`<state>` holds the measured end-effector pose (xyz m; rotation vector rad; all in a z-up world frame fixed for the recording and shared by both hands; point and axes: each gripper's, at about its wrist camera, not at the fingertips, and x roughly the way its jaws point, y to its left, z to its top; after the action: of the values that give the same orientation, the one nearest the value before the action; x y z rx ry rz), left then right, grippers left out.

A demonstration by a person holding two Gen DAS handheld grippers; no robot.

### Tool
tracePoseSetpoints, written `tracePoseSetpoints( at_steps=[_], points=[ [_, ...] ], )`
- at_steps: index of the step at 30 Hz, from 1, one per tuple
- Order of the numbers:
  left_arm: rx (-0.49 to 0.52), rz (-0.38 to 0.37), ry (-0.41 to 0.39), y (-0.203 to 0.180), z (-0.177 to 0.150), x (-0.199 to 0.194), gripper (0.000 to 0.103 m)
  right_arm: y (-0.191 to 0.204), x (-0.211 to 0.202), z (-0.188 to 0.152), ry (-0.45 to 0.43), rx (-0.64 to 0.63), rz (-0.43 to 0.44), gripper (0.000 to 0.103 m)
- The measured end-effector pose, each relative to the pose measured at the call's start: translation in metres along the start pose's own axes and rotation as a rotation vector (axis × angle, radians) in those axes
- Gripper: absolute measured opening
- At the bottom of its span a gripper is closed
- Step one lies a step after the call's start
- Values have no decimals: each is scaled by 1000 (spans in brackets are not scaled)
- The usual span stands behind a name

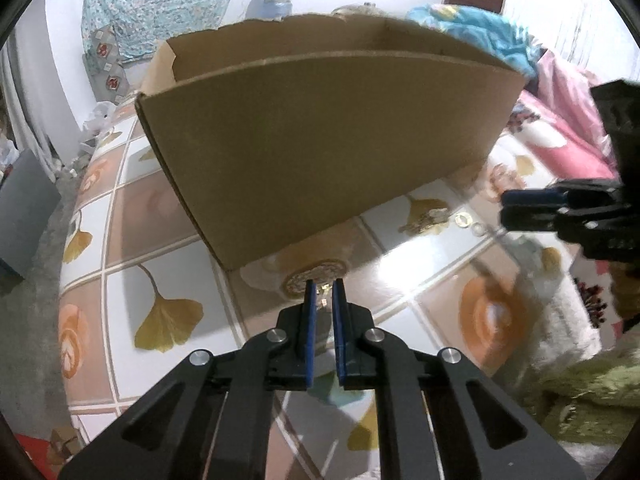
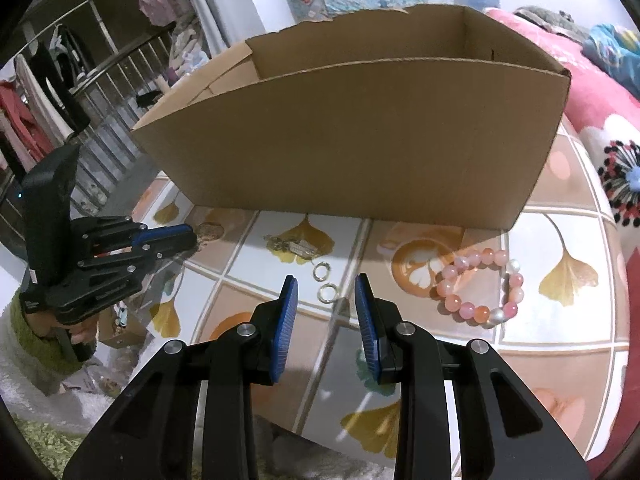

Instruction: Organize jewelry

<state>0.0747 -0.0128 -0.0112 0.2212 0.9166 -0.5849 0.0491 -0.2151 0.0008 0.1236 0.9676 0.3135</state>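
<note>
The cardboard box (image 2: 352, 136) serves as the landmark: it stands open-topped on the table (image 2: 560, 344) with its leaf-patterned tile cloth, and nothing of its floor shows over the near wall, so its contents cannot be told.

In front of the box's near wall, the jewelry lies on the cloth. Two small metal rings (image 2: 325, 280) sit just beside each other near the middle of the wall's length, and the right gripper (image 2: 326, 292) hovers just short of them, its blue-padded jaws spread wide with nothing between them; the nearer ring lies in the gap ahead of the fingertips. A little closer to the box, a tangle of gold chain (image 2: 290, 245) rests on a ginkgo leaf print. Toward the box's right end, a pink and white bead bracelet (image 2: 478, 285) lies flat in a loop, apart from the rings and outside the right jaws.

At the box's left corner a round gold filigree piece (image 1: 316, 282) lies just beside the wall. The left gripper (image 1: 322, 292) is right at it, jaws drawn narrow around a small gold bit; whether they actually pinch it cannot be told.
</note>
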Motion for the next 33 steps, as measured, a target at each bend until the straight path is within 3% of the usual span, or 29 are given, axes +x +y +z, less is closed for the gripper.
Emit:
tracePoseSetpoints(
  at_steps=[3,7,13,18,21,23,25,26,33],
  points=[
    [-30,-41,-18,1,-2,-4,8,7,0,1,-2,-21,21,29],
    [-49,-13,-12,4,-4,-4,9,19,4,2,9,-57,25,29],
    [-109,-18,-31,19,-7,-3,32,32,8,3,15,-71,42,29],
    [-164,-140,-22,21,-9,5,33,46,12,2,22,-103,34,29],
    [-203,-264,-28,16,-12,9,33,49,12,3,20,-111,22,29],
    [-211,-286,-31,15,-14,8,34,49,10,4,16,-109,11,29],
    [-217,-277,-51,17,-17,3,37,49,10,6,13,-105,3,29],
    [-223,-266,-61,19,-18,0,44,49,9,6,12,-104,2,29],
    [-255,-17,-57,46,-24,-9,71,69,28,12,39,-161,25,29]
  ],
)
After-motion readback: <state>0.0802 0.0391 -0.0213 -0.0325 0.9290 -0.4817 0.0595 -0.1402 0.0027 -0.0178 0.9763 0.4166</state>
